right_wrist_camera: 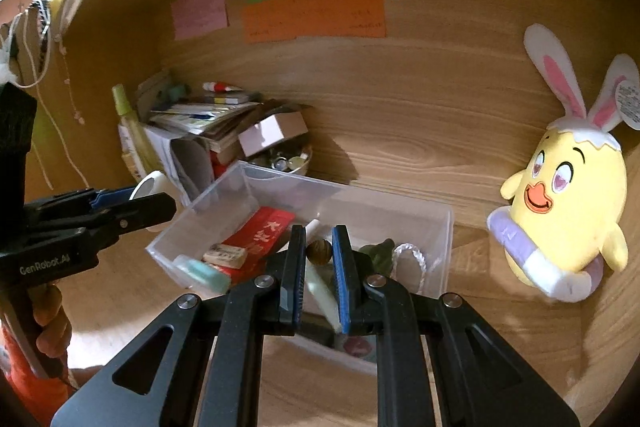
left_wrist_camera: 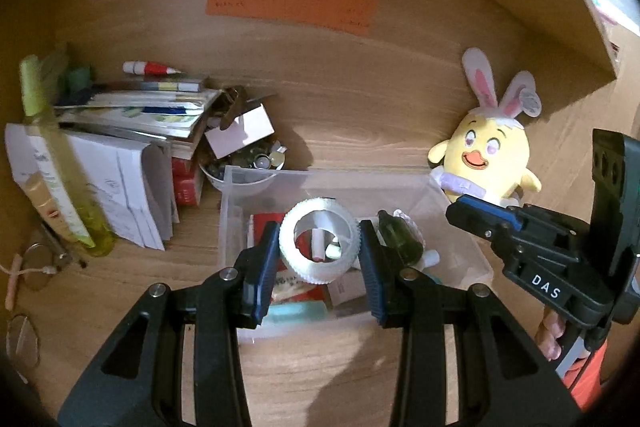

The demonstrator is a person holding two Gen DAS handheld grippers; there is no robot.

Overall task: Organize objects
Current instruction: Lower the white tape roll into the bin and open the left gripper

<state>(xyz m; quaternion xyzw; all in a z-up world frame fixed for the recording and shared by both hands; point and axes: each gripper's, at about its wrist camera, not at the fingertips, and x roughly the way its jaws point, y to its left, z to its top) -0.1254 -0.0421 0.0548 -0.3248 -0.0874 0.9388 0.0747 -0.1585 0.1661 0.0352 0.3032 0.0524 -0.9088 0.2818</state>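
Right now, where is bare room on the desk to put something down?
Bare wood lies between the bowl and the plush, behind the bin, and in front of the bin. The bin itself and the left corner by the papers are crowded.

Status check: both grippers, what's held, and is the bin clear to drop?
Left hand-held gripper shut on white tape roll over clear bin. Right hand-held gripper shut on small brown ball. Bin already cluttered.

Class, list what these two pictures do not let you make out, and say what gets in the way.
- Writing on the orange note, both views: too small.
- Front contents of the clear box, right wrist view: hidden behind the right gripper.
- Box contents behind the white tape roll, left wrist view: blocked.
- Glasses, left wrist view: cut off.
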